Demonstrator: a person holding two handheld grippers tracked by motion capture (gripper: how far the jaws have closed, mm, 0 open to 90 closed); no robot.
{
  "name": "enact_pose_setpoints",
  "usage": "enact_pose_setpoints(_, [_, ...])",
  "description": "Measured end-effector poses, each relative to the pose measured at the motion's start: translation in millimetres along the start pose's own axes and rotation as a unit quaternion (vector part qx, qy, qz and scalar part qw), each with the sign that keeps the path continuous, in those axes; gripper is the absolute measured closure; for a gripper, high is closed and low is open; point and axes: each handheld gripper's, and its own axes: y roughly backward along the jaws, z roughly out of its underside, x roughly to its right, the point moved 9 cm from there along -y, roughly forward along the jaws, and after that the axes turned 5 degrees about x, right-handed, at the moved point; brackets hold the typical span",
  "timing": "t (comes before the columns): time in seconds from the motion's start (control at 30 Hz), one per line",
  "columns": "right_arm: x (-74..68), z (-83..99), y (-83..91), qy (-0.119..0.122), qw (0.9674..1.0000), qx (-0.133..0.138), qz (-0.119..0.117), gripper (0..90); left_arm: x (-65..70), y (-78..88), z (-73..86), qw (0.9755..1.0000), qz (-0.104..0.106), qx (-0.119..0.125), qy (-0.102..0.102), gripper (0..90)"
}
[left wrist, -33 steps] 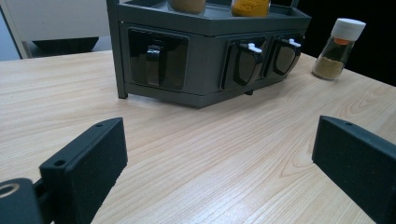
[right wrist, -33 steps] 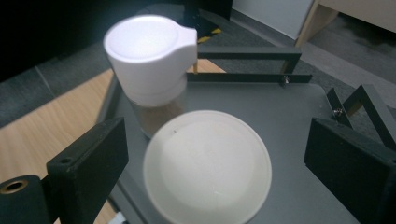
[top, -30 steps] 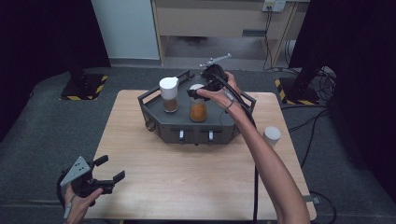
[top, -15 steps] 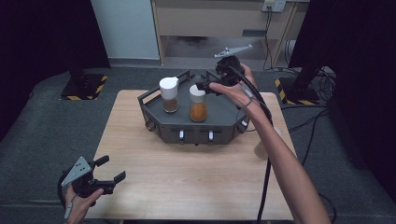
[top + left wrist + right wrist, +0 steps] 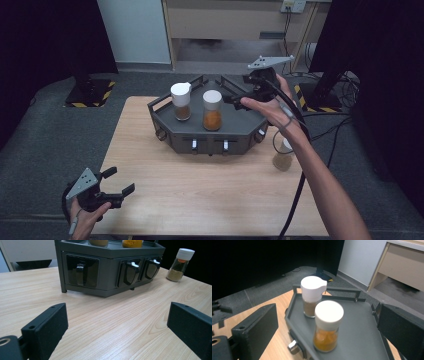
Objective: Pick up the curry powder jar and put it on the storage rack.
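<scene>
A dark grey spice rack (image 5: 210, 145) stands at the back of the wooden table. On its tray are a brown-spice jar (image 5: 181, 101) with a white spouted cap and an orange-spice jar (image 5: 212, 111) with a white cap. My right gripper (image 5: 231, 92) hovers over the tray's far right. Its jaws have just been opening slightly and hold nothing. In the right gripper view the orange jar (image 5: 329, 315) and brown jar (image 5: 312, 296) stand farther off between the open jaws (image 5: 329, 327). My left gripper (image 5: 120, 180) rests open near the front left corner, facing the rack (image 5: 105, 285).
A third jar (image 5: 283, 159) of pale brown spice stands on the table right of the rack, partly behind my right forearm; it is also in the left gripper view (image 5: 180, 265). The rack's front has small latched drawers (image 5: 130, 272). A black cable trails from the right gripper.
My right gripper has drawn back from the orange jar toward the tray's far right and risen a little. The left gripper has stayed put.
</scene>
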Motion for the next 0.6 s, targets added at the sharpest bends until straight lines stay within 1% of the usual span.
enact_pose_setpoints(0.1, [-3.2, 7.7, 7.3, -0.002, 0.9999, 0.007, -0.007, 4.0, 0.1, -0.1, 0.1, 1.0, 0.0, 0.0, 0.0, 2.0])
enact_pose_setpoints(0.33, [-10.4, 20.7, 21.1, 0.003, 0.9996, 0.015, -0.023, 4.0, 0.1, 0.7, 0.3, 1.0, -0.002, 0.001, 0.001, 2.0])
enact_pose_setpoints(0.43, [-13.3, 26.5, 27.7, 0.002, 0.9993, 0.024, -0.03, 4.0, 0.2, 0.6, 0.3, 1.0, -0.002, 0.0, 0.001, 2.0])
enact_pose_setpoints(0.6, [-21.1, 37.8, 35.6, 0.011, 0.9987, 0.026, -0.043, 3.8, 0.6, -0.3, 0.2, 1.0, -0.002, -0.002, 0.0, 2.0])
